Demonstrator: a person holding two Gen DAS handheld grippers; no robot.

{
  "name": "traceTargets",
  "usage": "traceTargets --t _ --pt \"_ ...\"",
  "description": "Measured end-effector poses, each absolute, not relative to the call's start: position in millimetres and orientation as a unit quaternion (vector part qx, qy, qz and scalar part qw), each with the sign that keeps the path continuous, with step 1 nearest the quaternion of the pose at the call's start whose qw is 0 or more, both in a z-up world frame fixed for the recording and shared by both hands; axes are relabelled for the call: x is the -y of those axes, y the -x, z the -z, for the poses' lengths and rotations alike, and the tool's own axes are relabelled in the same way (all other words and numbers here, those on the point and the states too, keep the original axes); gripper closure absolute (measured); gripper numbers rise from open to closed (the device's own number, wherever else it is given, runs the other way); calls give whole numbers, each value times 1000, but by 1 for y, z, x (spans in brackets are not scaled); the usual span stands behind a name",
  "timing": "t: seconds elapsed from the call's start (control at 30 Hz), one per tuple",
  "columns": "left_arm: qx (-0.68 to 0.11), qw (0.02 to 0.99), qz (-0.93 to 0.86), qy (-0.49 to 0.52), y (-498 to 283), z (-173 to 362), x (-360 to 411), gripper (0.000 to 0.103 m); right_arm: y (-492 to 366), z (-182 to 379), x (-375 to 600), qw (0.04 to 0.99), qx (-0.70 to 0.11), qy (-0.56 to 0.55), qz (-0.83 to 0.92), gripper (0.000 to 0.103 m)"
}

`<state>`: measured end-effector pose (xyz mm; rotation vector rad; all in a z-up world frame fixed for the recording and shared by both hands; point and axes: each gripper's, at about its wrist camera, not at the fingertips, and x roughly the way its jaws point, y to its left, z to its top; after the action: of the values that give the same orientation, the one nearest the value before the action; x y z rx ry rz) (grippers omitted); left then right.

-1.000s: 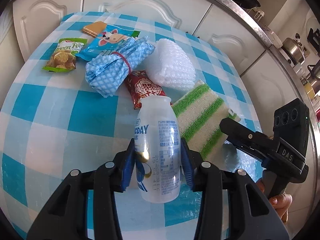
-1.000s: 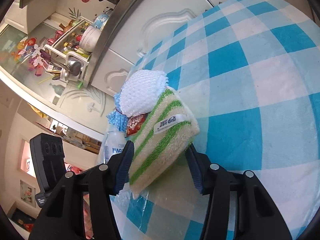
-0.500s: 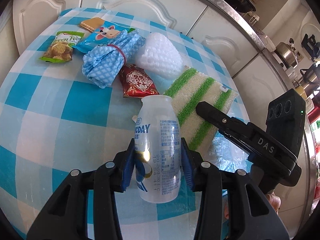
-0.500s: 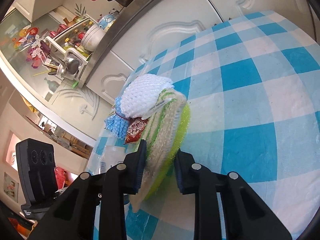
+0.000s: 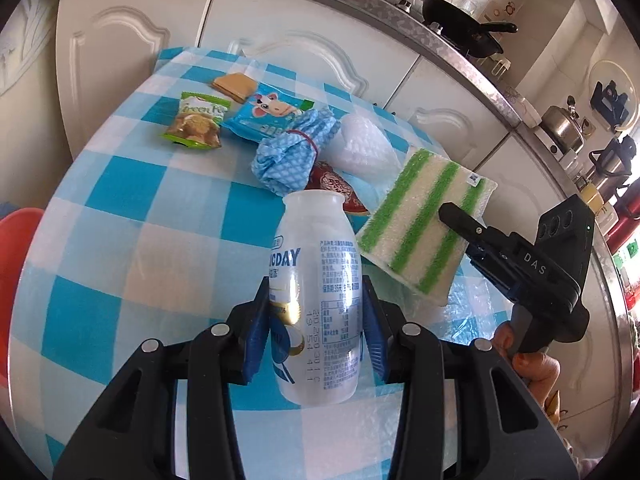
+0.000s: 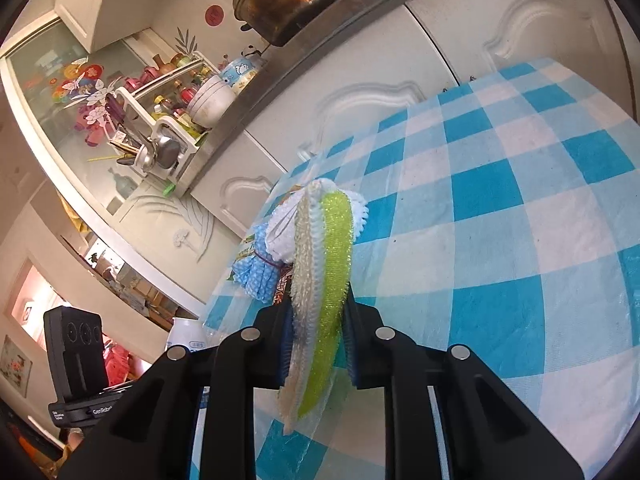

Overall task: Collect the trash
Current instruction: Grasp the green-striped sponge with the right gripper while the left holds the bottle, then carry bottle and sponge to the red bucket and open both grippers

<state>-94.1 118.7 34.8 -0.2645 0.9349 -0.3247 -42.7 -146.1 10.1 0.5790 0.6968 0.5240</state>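
Bottle (image 5: 316, 300), of translucent white plastic with printed text, is held upright between the blue pads of the left gripper (image 5: 316, 320), whose jaws are closed narrowly on its body. Beyond the gripper, on the blue-and-white checked tablecloth (image 5: 120, 216), a rolled blue cloth (image 5: 292, 152) bound with a red band is seen, with a red snack packet (image 5: 336, 192) just behind the bottle and a white mesh scrubber (image 5: 360, 148) beside the cloth. Farther ahead and to the left lie a green pea packet (image 5: 196, 124), a blue packet with a cartoon cow (image 5: 268, 116) and a tan wrapped biscuit (image 5: 234, 86). To the right, a green-striped sponge cloth (image 5: 424, 236) is lifted off the table by the right gripper (image 5: 460, 220).

In the right wrist view, the sponge cloth (image 6: 320, 280) is seen edge-on, pinched between the right gripper's (image 6: 318, 344) pads; the jaws have just been closing on it and are now narrow. Directly ahead of the fingers the mesh scrubber (image 6: 280, 232) and blue cloth (image 6: 256, 276) are seen on the tablecloth (image 6: 500, 240). Low to the left, the bottle's top (image 6: 186, 334) and the body of the left gripper are visible.
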Motion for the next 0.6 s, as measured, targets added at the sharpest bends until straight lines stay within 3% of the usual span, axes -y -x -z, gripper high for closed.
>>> traceTargets --t 0.17,0.43,0.6 --pt "-437 876 155 131 107 -34 -141 60 47 -12 144 871 -327 -275 -242 81" --pt "-422 882 153 145 117 -34 -172 60 50 -1 158 830 -344 -366 -242 82" --pt "-406 889 148 152 127 -38 -193 60 57 -25 144 834 -341 -353 -252 82"
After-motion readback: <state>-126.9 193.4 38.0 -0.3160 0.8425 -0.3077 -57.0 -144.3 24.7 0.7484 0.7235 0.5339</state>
